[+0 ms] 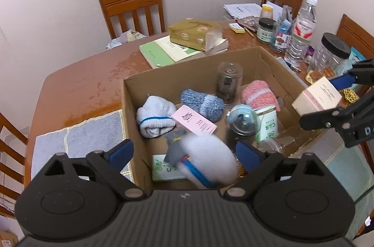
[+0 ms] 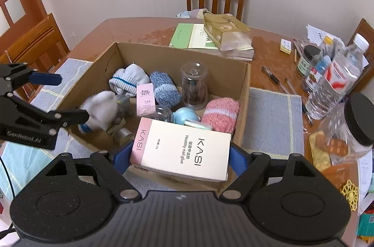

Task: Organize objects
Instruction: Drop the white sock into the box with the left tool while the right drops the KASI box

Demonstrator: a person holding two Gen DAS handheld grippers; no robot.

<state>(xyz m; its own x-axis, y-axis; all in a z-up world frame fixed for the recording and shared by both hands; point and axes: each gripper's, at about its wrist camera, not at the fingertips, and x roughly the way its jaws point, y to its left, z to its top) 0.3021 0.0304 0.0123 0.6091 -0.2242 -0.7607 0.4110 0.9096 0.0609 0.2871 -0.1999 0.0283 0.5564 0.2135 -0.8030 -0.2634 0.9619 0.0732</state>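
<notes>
My left gripper [image 1: 184,153] hangs over the near edge of the cardboard box [image 1: 271,57], jaws spread wide, blue pads on either side of a white sock bundle [image 1: 208,158] with a blue band. The bundle is blurred and sits between the pads without either pad visibly pressing it; I cannot tell if it rests on the box contents or is in the air. A grey piece [image 1: 174,148] sticks out of its left side.

My right gripper [image 2: 180,155] has its jaws pinching a white and pink KASI carton [image 2: 182,148], one pad on each short end. The carton is flat, label up, held above the box's near wall. From the left wrist camera the same carton [image 1: 318,97] shows at the box's right side, over the rim.

Inside the box [image 2: 243,83] I see a white sock roll [image 2: 128,81] with a blue stripe at the back left, a blue knit roll [image 2: 163,89] just beside it, a small pink carton [image 2: 145,99] in front of those two, and a clear jar [image 2: 194,85] with dark contents standing upright at the back. A pink knit roll [image 2: 221,115] lies against the right wall, with a pale blue round item [image 2: 185,115] next to it. A white and green packet [image 1: 267,123] stands near the pink roll.

The box stands on the brown desk [image 2: 140,29], partly on a grey-blue mat [image 2: 272,116]. Behind it lie a green book [image 2: 189,35] and an olive package [image 2: 225,32] on top. To the right stand a water bottle [image 2: 336,78] and a black-lidded jar [image 2: 350,127].
</notes>
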